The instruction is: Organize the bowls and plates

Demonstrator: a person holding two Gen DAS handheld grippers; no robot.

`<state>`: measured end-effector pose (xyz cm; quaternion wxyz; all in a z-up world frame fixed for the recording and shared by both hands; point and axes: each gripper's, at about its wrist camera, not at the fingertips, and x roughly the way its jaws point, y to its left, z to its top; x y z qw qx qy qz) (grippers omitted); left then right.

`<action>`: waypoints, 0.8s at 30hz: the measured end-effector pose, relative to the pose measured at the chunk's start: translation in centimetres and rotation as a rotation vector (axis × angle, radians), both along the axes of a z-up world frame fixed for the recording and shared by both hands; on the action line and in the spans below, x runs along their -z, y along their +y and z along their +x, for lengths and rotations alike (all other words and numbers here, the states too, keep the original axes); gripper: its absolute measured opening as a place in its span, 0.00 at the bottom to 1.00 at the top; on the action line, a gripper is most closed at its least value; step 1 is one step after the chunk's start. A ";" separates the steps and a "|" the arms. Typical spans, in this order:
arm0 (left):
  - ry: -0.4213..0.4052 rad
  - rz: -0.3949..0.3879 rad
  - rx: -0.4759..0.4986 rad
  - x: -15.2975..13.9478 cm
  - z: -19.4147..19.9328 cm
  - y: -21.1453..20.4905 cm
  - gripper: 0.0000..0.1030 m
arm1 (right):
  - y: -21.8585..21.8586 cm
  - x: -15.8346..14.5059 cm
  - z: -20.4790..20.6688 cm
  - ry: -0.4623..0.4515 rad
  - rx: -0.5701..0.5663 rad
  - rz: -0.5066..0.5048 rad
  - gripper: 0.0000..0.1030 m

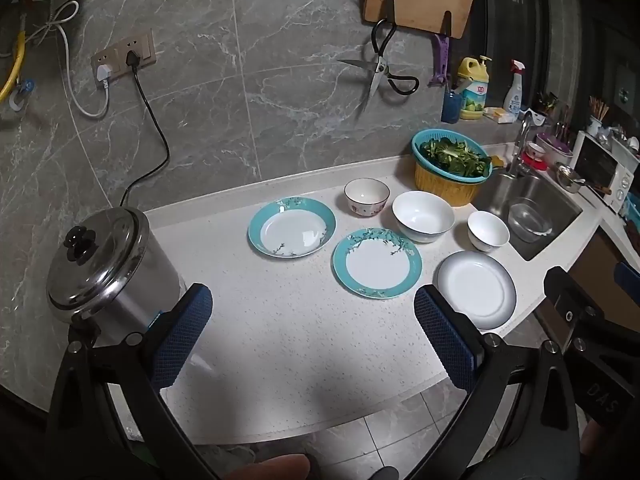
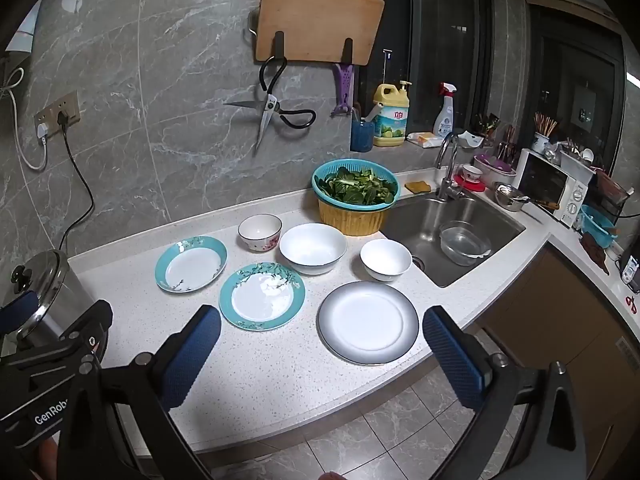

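Observation:
On the white counter lie a deep teal-rimmed plate (image 1: 291, 228) (image 2: 191, 264), a flat teal-rimmed plate (image 1: 377, 263) (image 2: 262, 296) and a white plate with a dark rim (image 1: 476, 288) (image 2: 368, 322). Behind them stand a small flowered bowl (image 1: 367, 197) (image 2: 260, 232), a large white bowl (image 1: 423, 216) (image 2: 313, 248) and a small white bowl (image 1: 488, 231) (image 2: 385, 259). My left gripper (image 1: 314, 320) is open and empty above the counter's front. My right gripper (image 2: 322, 340) is open and empty, in front of the dark-rimmed plate.
A steel pot with a lid (image 1: 102, 264) (image 2: 40, 292) stands at the left. A basket of greens (image 1: 452, 164) (image 2: 356, 196) sits beside the sink (image 1: 524, 208) (image 2: 452, 236), which holds a glass bowl (image 2: 464, 242). Scissors (image 2: 272, 114) and a cutting board (image 2: 316, 24) hang on the wall.

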<state>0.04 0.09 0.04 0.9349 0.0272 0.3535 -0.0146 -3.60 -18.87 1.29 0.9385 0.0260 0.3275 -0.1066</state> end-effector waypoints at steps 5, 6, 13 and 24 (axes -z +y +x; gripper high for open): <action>-0.003 0.010 0.002 -0.1 0.0 -0.1 1.00 | -0.1 0.1 0.0 -0.002 0.000 0.000 1.00; -0.003 0.010 0.003 -0.1 0.0 0.0 1.00 | -0.1 0.1 -0.1 -0.004 0.000 -0.001 1.00; -0.004 0.012 0.000 -0.1 -0.1 -0.1 1.00 | -0.1 0.1 0.0 -0.004 0.001 -0.001 1.00; -0.005 0.012 -0.001 0.5 0.1 -0.9 1.00 | -0.1 0.0 -0.1 -0.007 0.001 -0.001 1.00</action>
